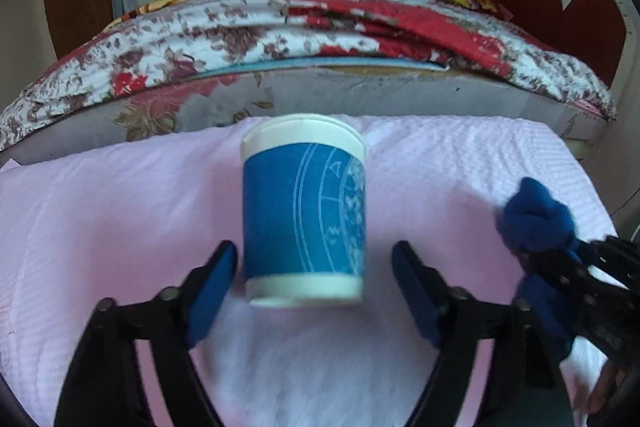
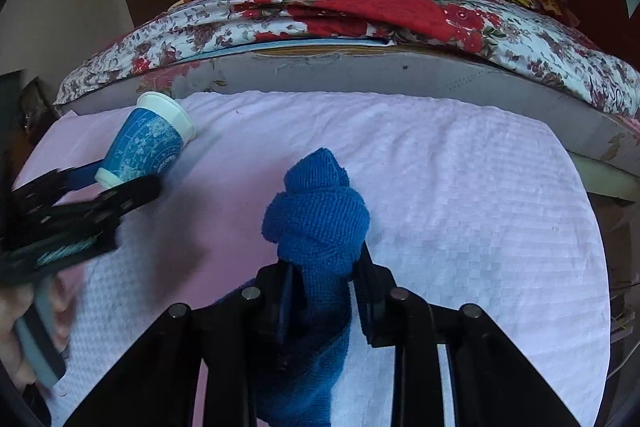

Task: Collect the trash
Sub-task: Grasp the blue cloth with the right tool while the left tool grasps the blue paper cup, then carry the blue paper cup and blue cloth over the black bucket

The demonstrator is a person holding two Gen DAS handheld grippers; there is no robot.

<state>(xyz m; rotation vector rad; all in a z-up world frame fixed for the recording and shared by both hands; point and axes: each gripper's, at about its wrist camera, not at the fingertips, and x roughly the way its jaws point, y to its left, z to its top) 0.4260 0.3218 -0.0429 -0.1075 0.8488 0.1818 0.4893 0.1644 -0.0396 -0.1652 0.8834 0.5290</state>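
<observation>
My left gripper (image 1: 314, 279), fingers spread, brackets the paper cup (image 1: 304, 211) at twelve o'clock for grabbing; my right gripper (image 2: 324, 279) pinches the blue cloth (image 2: 318, 219).

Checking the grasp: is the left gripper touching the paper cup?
Apart. In the left wrist view the left gripper stands open around the paper cup, with pink cloth visible between each pad and the cup.

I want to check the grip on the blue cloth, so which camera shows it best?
The right wrist view: the blue cloth fills the centre, clamped in the right gripper. The left wrist view shows only a blurred bunch of it at the right edge.
</observation>
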